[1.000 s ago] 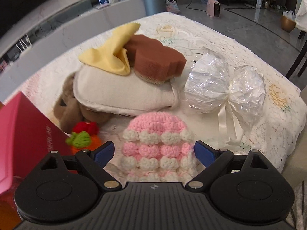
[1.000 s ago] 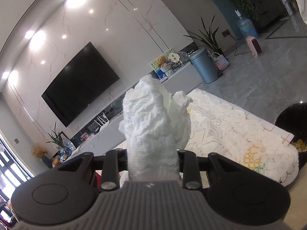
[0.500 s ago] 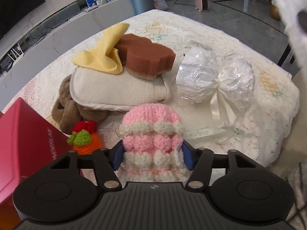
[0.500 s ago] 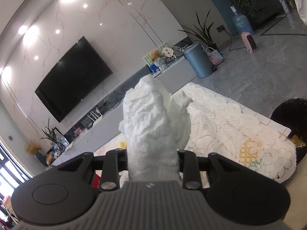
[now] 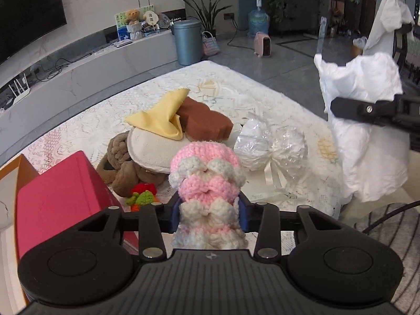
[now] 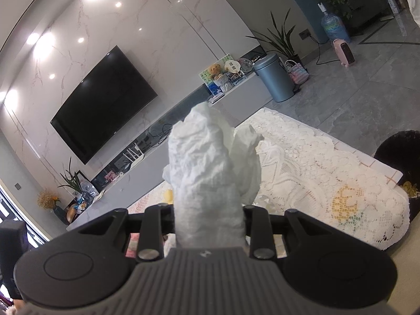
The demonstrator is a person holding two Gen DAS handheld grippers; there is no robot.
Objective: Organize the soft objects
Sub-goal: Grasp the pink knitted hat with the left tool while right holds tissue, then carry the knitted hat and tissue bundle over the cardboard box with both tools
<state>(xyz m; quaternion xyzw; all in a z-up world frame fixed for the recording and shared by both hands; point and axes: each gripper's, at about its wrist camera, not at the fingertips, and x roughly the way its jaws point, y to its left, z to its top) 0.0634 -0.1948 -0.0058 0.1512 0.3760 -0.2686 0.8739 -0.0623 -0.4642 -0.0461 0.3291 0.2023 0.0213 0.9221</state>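
While the left gripper point(image 5: 209, 216) is clamping its blue-padded fingers point(image 5: 175, 215) against both sides of the pink and cream crocheted hat point(image 5: 207, 183), the hat is standing upright between them, its rounded crown rising well beyond the fingertips. It is showing alternating bands of pink and cream bobbles, squeezed narrow where the pads are pressing in. Beyond the fingers, on the lace-covered tabletop point(image 5: 262, 92), a yellow cloth point(image 5: 160, 116) and a brown sponge point(image 5: 206, 123) are lying on a cream cushion point(image 5: 149, 149), with a brown plush toy point(image 5: 123, 168) partly under it and a small red and green crocheted piece point(image 5: 143, 195) just ahead of the left finger. A clear cellophane bow point(image 5: 270, 149) is sitting ahead and to the right, and a red box point(image 5: 57, 199) is standing to the left.

The right gripper point(image 6: 208, 221) is pinching a crumpled white cloth point(image 6: 212, 173) between its closed fingers, the cloth sticking up past the tips in wrinkled folds and, in the left wrist view, also hanging below them.
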